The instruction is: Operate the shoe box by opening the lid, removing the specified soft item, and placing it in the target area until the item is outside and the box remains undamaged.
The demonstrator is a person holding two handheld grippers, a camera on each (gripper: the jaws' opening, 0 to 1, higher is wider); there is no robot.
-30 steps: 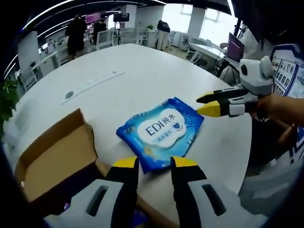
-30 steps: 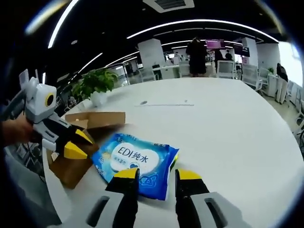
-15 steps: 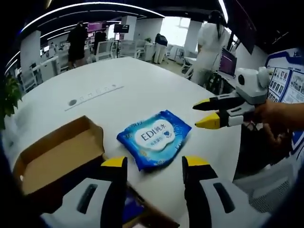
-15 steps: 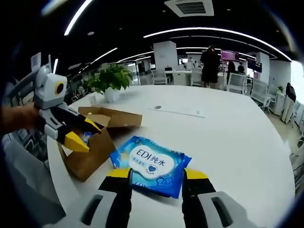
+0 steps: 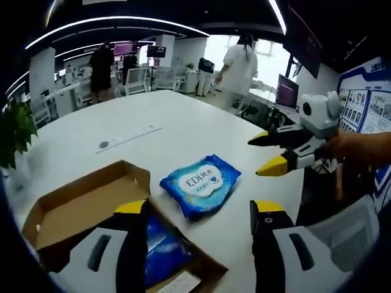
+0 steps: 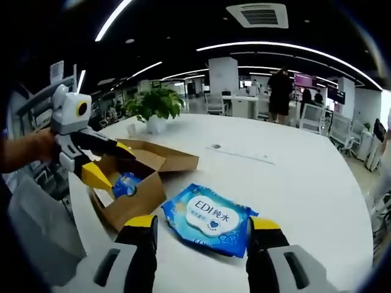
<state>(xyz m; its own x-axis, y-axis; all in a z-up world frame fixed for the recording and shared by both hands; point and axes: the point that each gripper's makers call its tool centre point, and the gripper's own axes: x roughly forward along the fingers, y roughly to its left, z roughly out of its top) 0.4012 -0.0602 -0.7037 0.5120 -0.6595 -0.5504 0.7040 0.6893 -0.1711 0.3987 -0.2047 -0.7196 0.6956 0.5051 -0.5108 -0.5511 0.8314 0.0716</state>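
A round white table (image 5: 183, 122) fills the middle of the left gripper view; a blue wet-wipes pack (image 5: 200, 183) printed with "EDI" lies flat on it at frame centre, outside the cardboard shoe box (image 5: 79, 207), which sits open at the lower left with its lid flap folded back; a second blue packet (image 5: 162, 250) lies inside the box near the bottom edge. The left gripper (image 5: 198, 213) rises from the bottom of the frame with its yellow-tipped jaws spread wide and holding nothing; one jaw is over the box, the other over bare table. At the right edge, the right gripper (image 5: 272, 152), held in a person's hand (image 5: 354, 149), hangs above the table with its jaws parted and empty.

In the right gripper view the right gripper (image 6: 201, 223) stands at the bottom, jaws spread on either side of the wet-wipes pack (image 6: 211, 217) without touching it; the shoe box (image 6: 131, 183) is at centre left, just beside the pack; the left gripper (image 6: 101, 162) hangs open over the box at the left; a potted plant (image 6: 156, 107) stands on the table (image 6: 305, 189) at the upper left.
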